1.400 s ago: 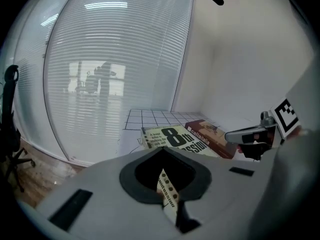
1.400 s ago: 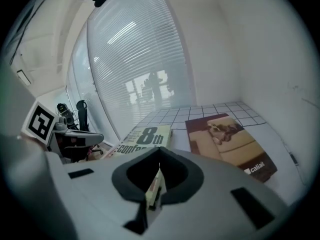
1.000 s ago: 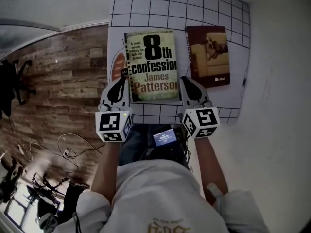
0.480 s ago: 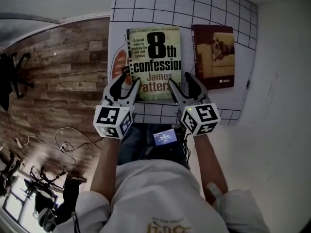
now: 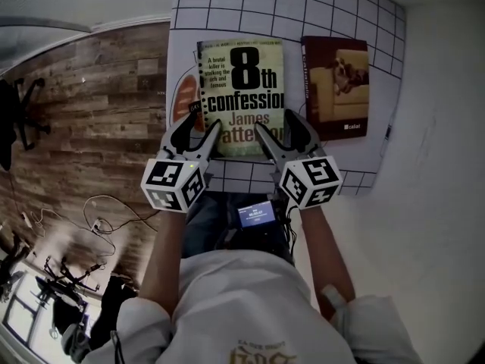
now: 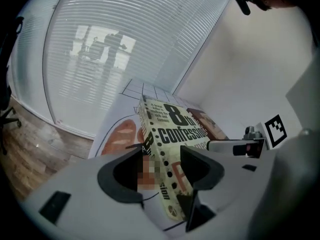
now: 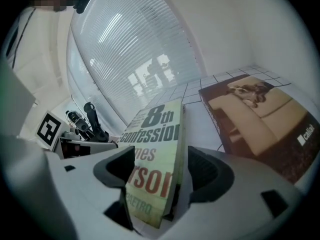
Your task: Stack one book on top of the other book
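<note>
A green paperback, "8th confession" (image 5: 241, 89), lies flat on the white gridded table (image 5: 303, 6). To its right lies a dark brown book with a dog on a sofa (image 5: 337, 86). My left gripper (image 5: 200, 129) straddles the green book's near left corner, and my right gripper (image 5: 275, 125) its near right corner. Both sets of jaws have just been opening and stand wide, with the book's edge between them and the pads clear of it. In the left gripper view the spine (image 6: 160, 149) runs between the fingers (image 6: 200, 169). In the right gripper view the cover (image 7: 155, 134) does the same.
An orange bread-shaped print (image 5: 184, 97) marks the table left of the green book. Wooden floor (image 5: 83, 127) lies beyond the table's left edge and a white wall (image 5: 439, 127) rises on the right. A small screen (image 5: 255, 214) hangs at the person's chest.
Both grippers were shut just short of the book's near edge. They have since opened wide and come down and forward over its two near corners.
</note>
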A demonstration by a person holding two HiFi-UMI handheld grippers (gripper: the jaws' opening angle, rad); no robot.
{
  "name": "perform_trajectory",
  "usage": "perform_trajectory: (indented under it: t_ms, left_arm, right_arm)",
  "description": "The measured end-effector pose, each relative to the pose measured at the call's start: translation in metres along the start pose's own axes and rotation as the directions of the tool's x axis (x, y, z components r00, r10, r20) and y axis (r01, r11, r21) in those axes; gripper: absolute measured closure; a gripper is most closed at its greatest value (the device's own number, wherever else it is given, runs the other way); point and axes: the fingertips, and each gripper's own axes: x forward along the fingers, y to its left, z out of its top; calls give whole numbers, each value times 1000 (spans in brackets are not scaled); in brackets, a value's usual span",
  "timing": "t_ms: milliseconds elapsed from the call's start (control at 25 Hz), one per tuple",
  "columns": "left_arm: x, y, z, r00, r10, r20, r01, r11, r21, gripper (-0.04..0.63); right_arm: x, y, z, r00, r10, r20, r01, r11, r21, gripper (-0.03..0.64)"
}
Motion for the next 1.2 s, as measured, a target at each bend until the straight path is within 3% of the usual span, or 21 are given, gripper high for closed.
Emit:
perform_trajectory:
  t_ms: [80, 160, 1200]
  left_arm:
    - [3, -3, -2, 1000, -24, -20, 24, 1000, -14, 366]
    - [5, -5, -3, 999, -40, -28, 39, 998, -41, 408]
    - [-2, -11, 5, 999, -19, -39, 18, 999, -29, 416]
  right_arm:
    - [5, 1, -3, 1000, 4, -29, -4, 1000, 9, 292]
    - [9, 4, -6, 998, 20, -57, -18, 999, 27, 345]
    - [2, 10, 5, 996, 8, -87, -12, 999, -42, 347]
